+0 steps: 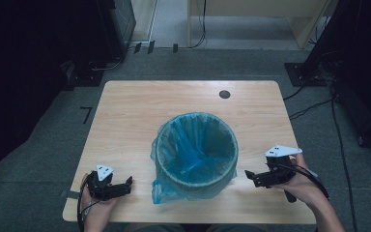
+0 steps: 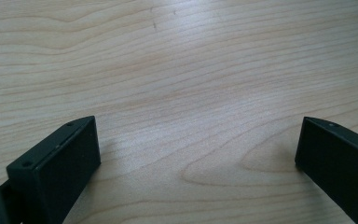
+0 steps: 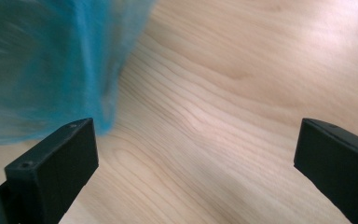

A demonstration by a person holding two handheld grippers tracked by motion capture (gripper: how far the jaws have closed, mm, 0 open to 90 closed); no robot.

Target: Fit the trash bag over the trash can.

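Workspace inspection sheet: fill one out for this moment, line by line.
Surface: pale wooden table, round dark hole near the far edge.
Job's things: bin lined with a blue bag, standing mid-table; bag hangs over the rim.
Clutter: nothing seen.
Grippers: left gripper and right gripper both open, flanking the bin, holding nothing.
Cables: one trails from each gripper; more lie on the floor.
Surroundings: grey carpet, dark stands, wooden furniture beyond.

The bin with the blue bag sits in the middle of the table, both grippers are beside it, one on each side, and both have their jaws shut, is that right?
Not quite. The bin sits mid-table between the left gripper and right gripper, but both are open: each gripper view shows its jaws wide apart, with bare table between them.
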